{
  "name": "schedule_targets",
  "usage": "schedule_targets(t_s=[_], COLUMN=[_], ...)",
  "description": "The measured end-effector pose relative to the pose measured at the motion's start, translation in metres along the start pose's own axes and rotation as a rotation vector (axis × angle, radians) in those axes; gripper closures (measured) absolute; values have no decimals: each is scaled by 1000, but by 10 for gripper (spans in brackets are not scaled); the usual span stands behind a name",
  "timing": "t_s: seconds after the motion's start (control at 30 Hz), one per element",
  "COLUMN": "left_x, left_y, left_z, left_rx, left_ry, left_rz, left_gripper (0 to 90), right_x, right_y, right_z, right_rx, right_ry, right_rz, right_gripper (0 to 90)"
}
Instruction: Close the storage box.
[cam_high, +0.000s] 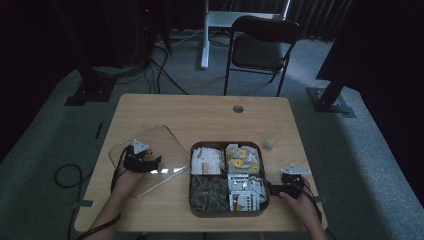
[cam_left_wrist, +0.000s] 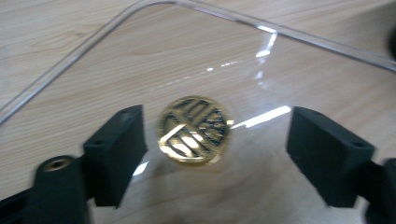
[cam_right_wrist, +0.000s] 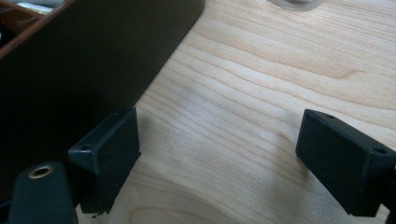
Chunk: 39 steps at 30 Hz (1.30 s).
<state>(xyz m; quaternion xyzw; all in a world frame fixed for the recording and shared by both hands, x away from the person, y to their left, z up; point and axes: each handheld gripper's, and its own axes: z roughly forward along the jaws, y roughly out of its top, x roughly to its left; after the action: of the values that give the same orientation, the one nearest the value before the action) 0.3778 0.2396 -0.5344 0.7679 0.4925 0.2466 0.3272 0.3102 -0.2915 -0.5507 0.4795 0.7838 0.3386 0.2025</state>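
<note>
A clear plastic lid (cam_high: 160, 145) with rounded corners lies flat on the left half of the wooden table (cam_high: 200, 112). My left gripper (cam_high: 143, 161) hovers low over the lid (cam_left_wrist: 280, 60), its jaws standing apart. A round gold emblem (cam_left_wrist: 194, 129) on the lid sits between the jaws, nearer the left pad, and neither pad touches it. My right gripper (cam_high: 274, 189) rests by the right side of a dark four-compartment tray (cam_high: 226, 143). It (cam_right_wrist: 219, 140) is open over bare wood, with its left jaw close to the tray's wall (cam_right_wrist: 84, 60).
The tray holds sachets and packets in all its compartments. A small clear object (cam_high: 268, 144) stands on the table behind the tray's right corner. A cable hole (cam_high: 238, 108) sits near the far edge. A folding chair (cam_high: 260, 45) stands beyond the table.
</note>
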Motion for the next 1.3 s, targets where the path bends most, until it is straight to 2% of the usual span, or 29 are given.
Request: schedule_targets(t_s=[0.13, 0.3, 0.37, 0.4, 0.5, 0.53, 0.73, 1.0, 1.2, 1.3], left_x=[0, -3, -2, -2, -4, -3, -3, 0, 4, 5], left_y=[0, 1, 0, 0, 1, 1, 1, 7, 19, 27], left_z=[2, 3, 2, 2, 2, 1, -3, -16, -32, -39], left_rx=[-4, -8, -9, -8, -7, -10, -10, -19, -58, -63], left_ry=[12, 55, 80, 76, 91, 83, 84, 71, 78, 70], left_rz=[-3, -6, -24, -29, -23, -36, -40, -32, -44, -29], left_gripper=[348, 492, 554, 579, 585, 586, 588, 589, 589, 589], right_x=[0, 0, 0, 0, 0, 0, 0, 0, 0, 0], right_y=[0, 0, 0, 0, 0, 0, 0, 0, 0, 0], right_z=[0, 0, 0, 0, 0, 0, 0, 0, 0, 0], right_rx=[0, 0, 0, 0, 0, 0, 0, 0, 0, 0], right_ry=[0, 0, 0, 0, 0, 0, 0, 0, 0, 0], right_rz=[0, 0, 0, 0, 0, 0, 0, 0, 0, 0], right_gripper=[128, 129, 129, 129, 129, 129, 128, 129, 129, 129])
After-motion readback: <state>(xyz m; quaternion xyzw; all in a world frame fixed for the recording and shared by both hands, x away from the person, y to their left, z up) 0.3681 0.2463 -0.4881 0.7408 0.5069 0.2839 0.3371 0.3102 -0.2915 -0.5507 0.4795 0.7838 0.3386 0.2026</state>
